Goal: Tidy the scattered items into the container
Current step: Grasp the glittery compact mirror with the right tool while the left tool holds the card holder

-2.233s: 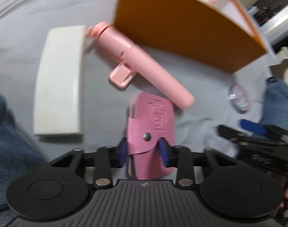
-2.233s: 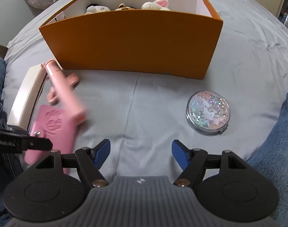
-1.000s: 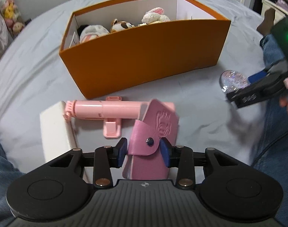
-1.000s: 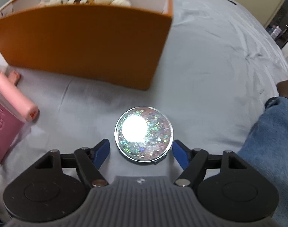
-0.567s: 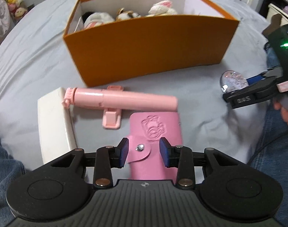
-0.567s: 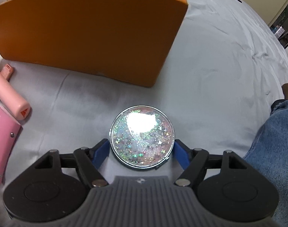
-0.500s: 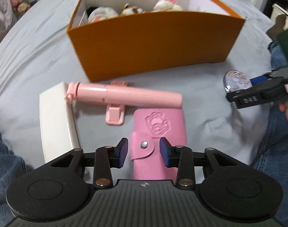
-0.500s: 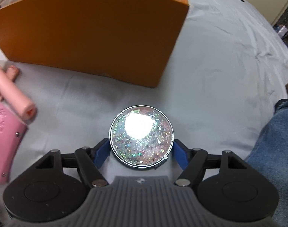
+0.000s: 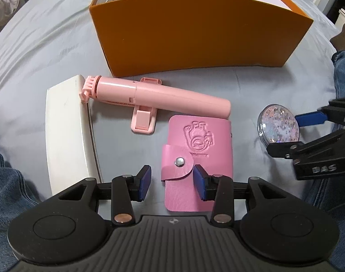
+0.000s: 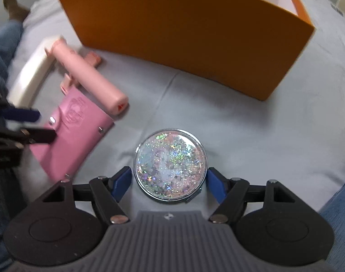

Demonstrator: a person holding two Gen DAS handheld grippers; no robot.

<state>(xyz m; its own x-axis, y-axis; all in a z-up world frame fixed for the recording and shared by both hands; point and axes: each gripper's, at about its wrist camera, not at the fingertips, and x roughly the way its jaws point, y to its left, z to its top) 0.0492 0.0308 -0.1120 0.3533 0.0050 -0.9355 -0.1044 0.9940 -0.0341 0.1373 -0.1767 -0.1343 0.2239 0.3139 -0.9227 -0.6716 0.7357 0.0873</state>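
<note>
**Wallet dropped, mirror lined up**

Since a second ago the wallet went from upright in my left claw to flat on the sheet; those jaws have just been opening, wallet between but not pinched. My right claw is open, straddling the mirror, box beyond. Best to centre on the rim and close evenly, since it's thin and could slip.

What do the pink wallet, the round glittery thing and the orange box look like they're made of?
Wallet: probably leather or imitation, matte; it shows grain, an embossed figure and a metal snap.
Round compact: seemingly a clear glossy plastic dome over holographic glitter, with a shiny metal-looking rim.
Box: likely cardboard, matte orange outside, white inside, with thin bowed walls.
</note>
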